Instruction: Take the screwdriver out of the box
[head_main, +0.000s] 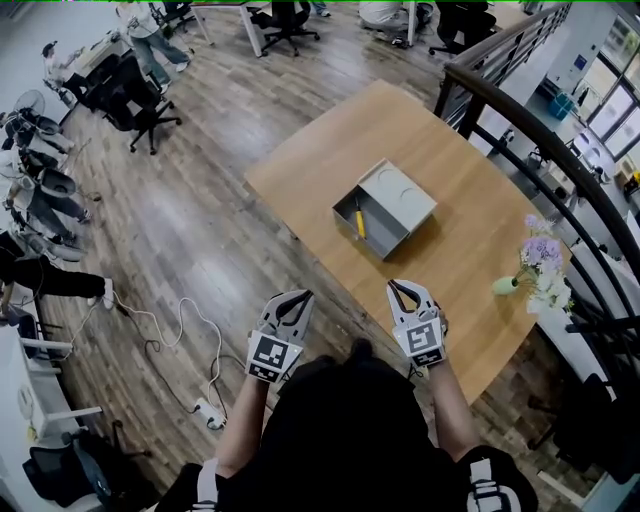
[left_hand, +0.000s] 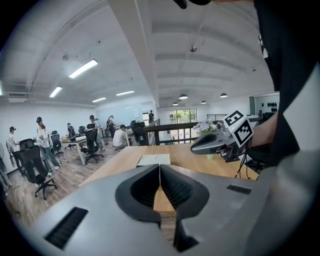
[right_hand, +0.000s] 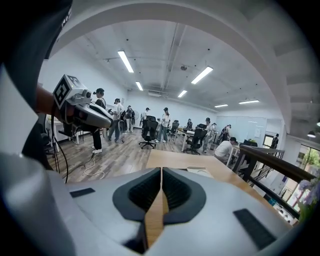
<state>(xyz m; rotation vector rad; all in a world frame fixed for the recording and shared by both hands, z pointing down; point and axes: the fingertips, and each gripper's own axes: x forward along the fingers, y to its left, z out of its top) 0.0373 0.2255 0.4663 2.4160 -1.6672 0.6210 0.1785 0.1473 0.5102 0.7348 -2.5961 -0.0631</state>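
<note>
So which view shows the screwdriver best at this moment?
The head view: it looks down into the open box, where the yellow-handled screwdriver lies. The left and right gripper views see the box only side-on from low down, and the screwdriver is hidden in both.

**Wood, matt grey and a little sheen**

The table (head_main: 330, 150) is pale wood with a smooth, satin top. The floor (head_main: 200, 220) is greyer planking that catches the light in streaks. The box (head_main: 400, 195) looks matt grey (card or metal, the views do not settle it). The screwdriver (head_main: 360, 222) has a yellow, seemingly plastic handle. The left gripper (head_main: 293, 297) and right gripper (head_main: 404, 286) have matt grey plastic shells. The left one's pads (left_hand: 177, 187) are black and ribbed.
</note>
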